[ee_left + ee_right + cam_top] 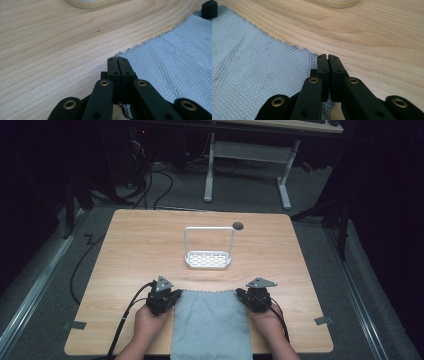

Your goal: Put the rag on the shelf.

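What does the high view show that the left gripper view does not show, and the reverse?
Only the high view: the white rack's tall wire handle, the dark round spot behind it, the right claw at the cloth's other far corner, both hands, and the floor.

Only the left gripper view: the jaws pressed together on the cloth's corner, and the woven texture.

Both: the left claw, the grey cloth, the wooden table, and the rack's base.
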The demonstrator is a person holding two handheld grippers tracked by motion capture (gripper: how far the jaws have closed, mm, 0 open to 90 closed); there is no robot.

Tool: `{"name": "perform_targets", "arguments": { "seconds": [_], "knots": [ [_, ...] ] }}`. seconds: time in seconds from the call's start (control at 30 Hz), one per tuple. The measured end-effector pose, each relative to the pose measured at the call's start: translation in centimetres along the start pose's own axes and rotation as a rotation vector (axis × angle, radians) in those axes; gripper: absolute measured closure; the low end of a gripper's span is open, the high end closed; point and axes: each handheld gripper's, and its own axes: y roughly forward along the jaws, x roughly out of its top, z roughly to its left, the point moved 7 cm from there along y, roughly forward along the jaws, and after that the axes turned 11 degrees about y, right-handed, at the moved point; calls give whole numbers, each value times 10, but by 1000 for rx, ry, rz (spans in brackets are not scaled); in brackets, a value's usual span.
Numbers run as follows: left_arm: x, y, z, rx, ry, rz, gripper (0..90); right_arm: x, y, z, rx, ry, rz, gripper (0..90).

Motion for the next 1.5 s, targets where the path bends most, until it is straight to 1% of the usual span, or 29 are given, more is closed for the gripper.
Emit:
{"name": "perform_targets", "arguments": {
  "seconds": [0.1,0.27,0.3,0.37,0.43,0.63,0.67,0.7,0.83,0.87,0.9,0.93,0.97,1.0,1.03,1.07,1.17,1.2,1.23,1.33,1.37,1.4,1.43,1.5],
  "knots": [
    [1,-3,0,-3,-5,-22,898,-1,-3,1,-2,-21,-20,888],
    [5,-12,-1,-11,-13,-63,897,4,-13,5,13,-14,-82,888],
    [6,-15,-2,-9,-12,-74,897,5,-16,6,15,-22,-96,888],
    [9,-21,-2,-5,-8,-97,897,8,-21,9,22,-19,-120,888],
    [12,-27,-2,-1,-12,-126,897,10,-26,11,25,-27,-148,888],
    [21,-47,0,30,-2,-214,897,18,-41,19,34,-41,-233,888],
    [21,-47,0,30,-2,-214,898,18,-41,19,34,-41,-233,888],
    [24,-53,0,43,7,-241,897,21,-47,22,41,-45,-263,888],
    [31,-63,0,69,23,-289,897,27,-55,26,49,-50,-307,888],
    [31,-63,0,69,23,-289,897,27,-55,26,49,-50,-307,888],
    [33,-66,1,75,26,-301,897,30,-60,30,54,-54,-333,888],
    [36,-70,0,77,23,-325,897,31,-61,31,56,-54,-341,888],
    [38,-73,0,80,26,-335,897,33,-63,32,58,-60,-352,888],
    [38,-73,0,80,26,-335,897,33,-63,32,58,-60,-352,888],
    [42,-78,0,87,26,-359,897,36,-67,35,72,-54,-369,889],
    [44,-81,0,89,26,-372,897,38,-69,36,78,-46,-376,889],
    [50,-87,-1,93,35,-396,898,45,-75,38,79,-51,-407,890],
    [50,-87,-1,93,35,-396,898,45,-75,38,79,-51,-407,890],
    [55,-90,-1,104,44,-410,898,51,-79,40,84,-48,-424,891],
    [64,-94,2,118,46,-430,898,58,-82,41,80,-52,-447,891],
    [66,-94,2,111,47,-432,898,61,-83,41,76,-58,-455,891],
    [69,-95,3,123,57,-435,898,64,-85,42,77,-59,-467,891],
    [72,-95,3,122,62,-437,898,67,-86,42,77,-56,-475,891],
    [79,-96,5,128,59,-456,898,74,-89,42,71,-60,-494,891]
  ]
}}
